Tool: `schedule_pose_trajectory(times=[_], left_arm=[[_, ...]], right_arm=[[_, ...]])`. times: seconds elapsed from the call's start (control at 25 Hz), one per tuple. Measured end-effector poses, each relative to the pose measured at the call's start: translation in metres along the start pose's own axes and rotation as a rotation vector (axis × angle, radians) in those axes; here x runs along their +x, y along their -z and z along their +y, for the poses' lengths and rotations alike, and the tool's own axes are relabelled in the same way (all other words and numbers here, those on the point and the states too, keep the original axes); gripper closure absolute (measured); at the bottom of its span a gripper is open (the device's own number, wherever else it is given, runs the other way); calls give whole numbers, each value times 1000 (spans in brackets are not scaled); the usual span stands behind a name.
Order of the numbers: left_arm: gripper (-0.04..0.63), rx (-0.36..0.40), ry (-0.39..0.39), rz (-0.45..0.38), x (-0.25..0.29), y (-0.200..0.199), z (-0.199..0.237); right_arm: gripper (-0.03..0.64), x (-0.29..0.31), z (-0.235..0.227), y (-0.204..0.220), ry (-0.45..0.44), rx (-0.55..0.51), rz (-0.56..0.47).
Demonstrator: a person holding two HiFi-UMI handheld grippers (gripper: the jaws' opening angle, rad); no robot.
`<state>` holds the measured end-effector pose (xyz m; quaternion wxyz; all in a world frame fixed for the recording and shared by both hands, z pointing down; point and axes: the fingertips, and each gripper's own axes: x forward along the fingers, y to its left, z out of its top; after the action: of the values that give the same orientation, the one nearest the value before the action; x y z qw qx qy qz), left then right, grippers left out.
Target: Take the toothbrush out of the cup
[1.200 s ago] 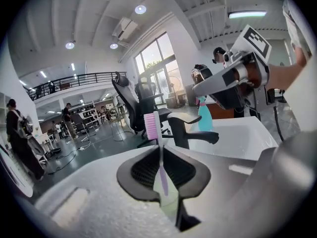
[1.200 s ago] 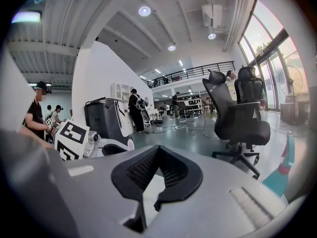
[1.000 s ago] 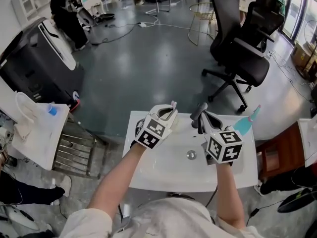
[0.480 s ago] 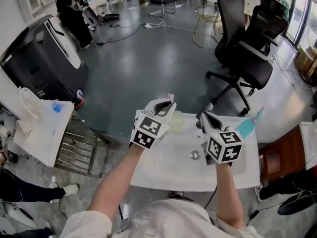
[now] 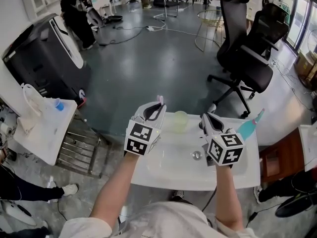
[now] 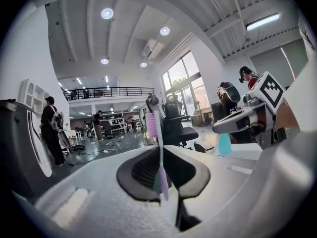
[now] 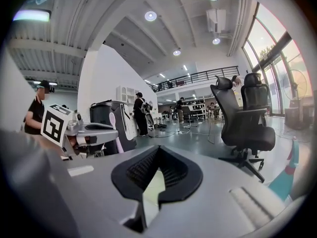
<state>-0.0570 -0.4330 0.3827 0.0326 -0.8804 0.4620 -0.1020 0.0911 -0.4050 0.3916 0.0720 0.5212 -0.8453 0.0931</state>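
Two grippers hover over the white sink. The left gripper clamps the pink toothbrush, now raised clear of the pale cup at its four o'clock, so extraction looks done. The right gripper is closed and empty.

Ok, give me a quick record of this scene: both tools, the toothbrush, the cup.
left tool: shut on toothbrush
toothbrush: pink, upright, bristles up, out of the cup
cup: pale green, on sink, apart from both tools
right tool: shut, empty, over the sink
teal bottle: at sink's right edge
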Motion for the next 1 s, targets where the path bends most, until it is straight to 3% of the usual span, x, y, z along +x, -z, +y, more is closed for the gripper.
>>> schedule_pose_trajectory(times=[0.36,1.0], left_arm=[[571,-75,-65,23,-21,15,14],[571,-136,-76,46,-20,25,17]], right_arm=[[615,-7,3,-5,15,-26,-17],[615,-8,2,-7,17,-31,-18]])
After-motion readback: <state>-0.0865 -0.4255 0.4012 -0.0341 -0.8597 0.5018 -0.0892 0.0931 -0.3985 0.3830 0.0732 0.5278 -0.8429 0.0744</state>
